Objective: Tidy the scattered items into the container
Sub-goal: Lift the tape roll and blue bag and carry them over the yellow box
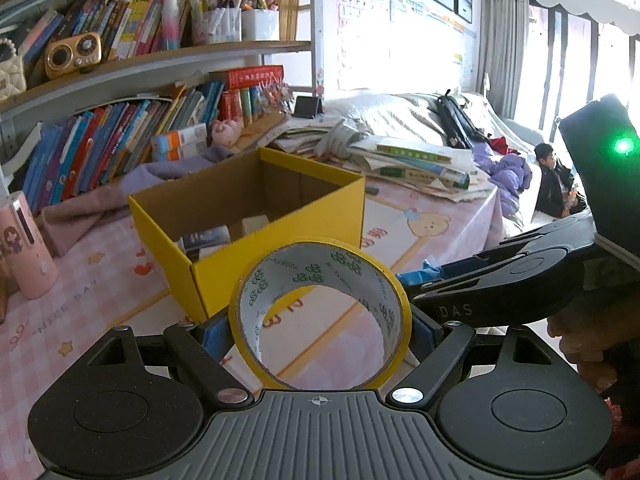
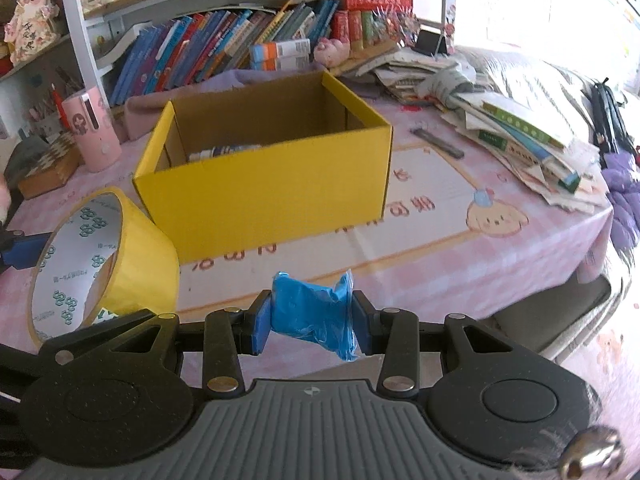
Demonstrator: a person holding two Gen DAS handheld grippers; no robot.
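My left gripper (image 1: 320,330) is shut on a yellow tape roll (image 1: 394,300), held above the pink tablecloth just in front of the open yellow cardboard box (image 1: 280,248). The roll also shows at the left of the right wrist view (image 2: 140,256). My right gripper (image 2: 310,318) is shut on a crumpled blue plastic packet (image 2: 312,312), held in front of the box (image 2: 272,196). The box holds a few items, partly hidden by its walls. The right gripper's body shows at the right of the left wrist view (image 1: 500,284).
A pink cup (image 2: 94,136) stands left of the box. A messy stack of papers and books (image 2: 520,132) lies to the right. A dark pen-like item (image 2: 438,142) lies behind the box's right side. Bookshelves (image 1: 140,64) line the back. The table edge (image 2: 560,280) is at right.
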